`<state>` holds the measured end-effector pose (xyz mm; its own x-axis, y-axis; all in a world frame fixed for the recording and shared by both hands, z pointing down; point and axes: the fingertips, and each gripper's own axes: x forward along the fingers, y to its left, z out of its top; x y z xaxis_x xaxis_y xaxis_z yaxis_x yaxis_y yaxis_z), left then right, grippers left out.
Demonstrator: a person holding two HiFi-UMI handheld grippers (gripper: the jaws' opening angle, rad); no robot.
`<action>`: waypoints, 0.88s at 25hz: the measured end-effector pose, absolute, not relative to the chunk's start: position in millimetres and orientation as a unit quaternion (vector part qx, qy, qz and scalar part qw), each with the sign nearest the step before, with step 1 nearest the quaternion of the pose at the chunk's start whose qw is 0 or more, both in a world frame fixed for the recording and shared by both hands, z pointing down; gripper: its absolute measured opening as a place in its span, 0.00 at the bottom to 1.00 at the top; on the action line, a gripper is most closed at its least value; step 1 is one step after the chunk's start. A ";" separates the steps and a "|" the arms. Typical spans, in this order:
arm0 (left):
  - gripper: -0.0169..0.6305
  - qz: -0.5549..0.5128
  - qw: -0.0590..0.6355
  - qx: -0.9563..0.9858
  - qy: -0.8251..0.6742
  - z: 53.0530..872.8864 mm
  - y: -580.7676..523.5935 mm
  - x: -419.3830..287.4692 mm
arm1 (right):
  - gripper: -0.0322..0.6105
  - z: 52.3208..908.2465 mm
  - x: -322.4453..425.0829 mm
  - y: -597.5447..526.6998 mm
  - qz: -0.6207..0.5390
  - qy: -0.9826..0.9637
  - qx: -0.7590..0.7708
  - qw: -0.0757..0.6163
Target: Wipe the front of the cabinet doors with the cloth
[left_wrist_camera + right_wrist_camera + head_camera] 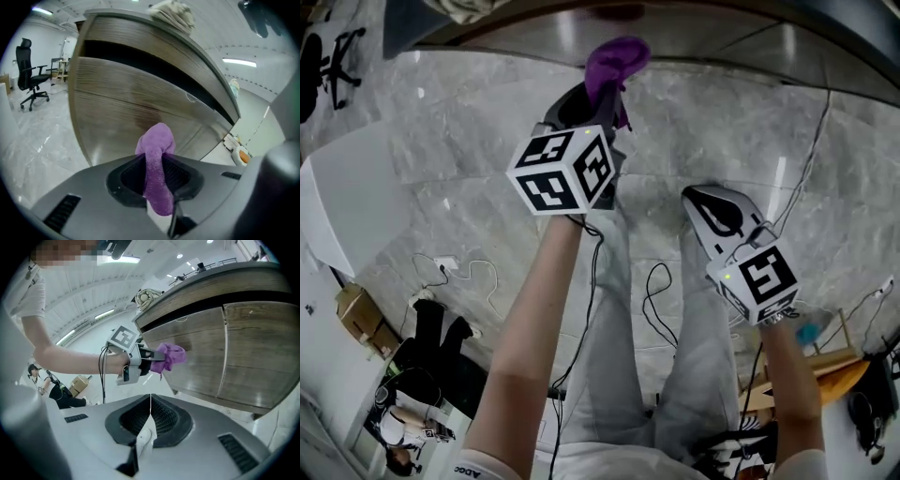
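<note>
A purple cloth [156, 154] is pinched in my left gripper [157, 164], which is shut on it; a bunch of it sticks out past the jaws. The cloth [617, 58] is held up near the wood-grain cabinet doors [126, 110]. From the right gripper view the cloth [169, 356] sits by the left door's [197, 355] outer edge; contact is unclear. My right gripper [150, 401] is shut with nothing in it and hangs back from the cabinet. In the head view it [701, 199] is lower right of the left gripper [598, 92].
A beige rag [174, 14] lies on the cabinet top. An office chair [29, 70] stands far left on the marble floor [469, 122]. Cables [652, 300] trail over the floor by the person's legs. A cardboard box [358, 314] and another person [412, 394] are at lower left.
</note>
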<state>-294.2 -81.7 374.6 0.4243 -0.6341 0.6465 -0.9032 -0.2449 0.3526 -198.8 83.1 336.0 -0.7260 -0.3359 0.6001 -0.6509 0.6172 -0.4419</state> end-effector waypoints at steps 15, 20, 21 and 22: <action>0.16 0.170 0.424 0.774 -0.438 425.5 -103.3 -126.9 | 0.09 374.6 -59.8 89.8 0.359 -0.832 0.347 0.242; 0.16 0.177 0.423 0.759 -0.462 432.3 -127.1 -164.3 | 0.09 381.7 -69.5 76.3 0.365 -0.828 0.353 0.238; 0.16 0.178 0.424 0.756 -0.467 433.3 -131.0 -179.7 | 0.09 382.7 -78.9 72.3 0.367 -0.828 0.352 0.237; 0.16 0.179 0.424 0.752 -0.472 434.1 -133.6 -197.8 | 0.09 383.6 -91.0 69.3 0.368 -0.829 0.350 0.235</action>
<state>-197.8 -133.6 434.1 0.4910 -0.5582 0.6689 -0.8612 -0.1949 0.4694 -91.0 69.3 383.6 -0.6451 -0.4068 0.6468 -0.7525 0.4850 -0.4454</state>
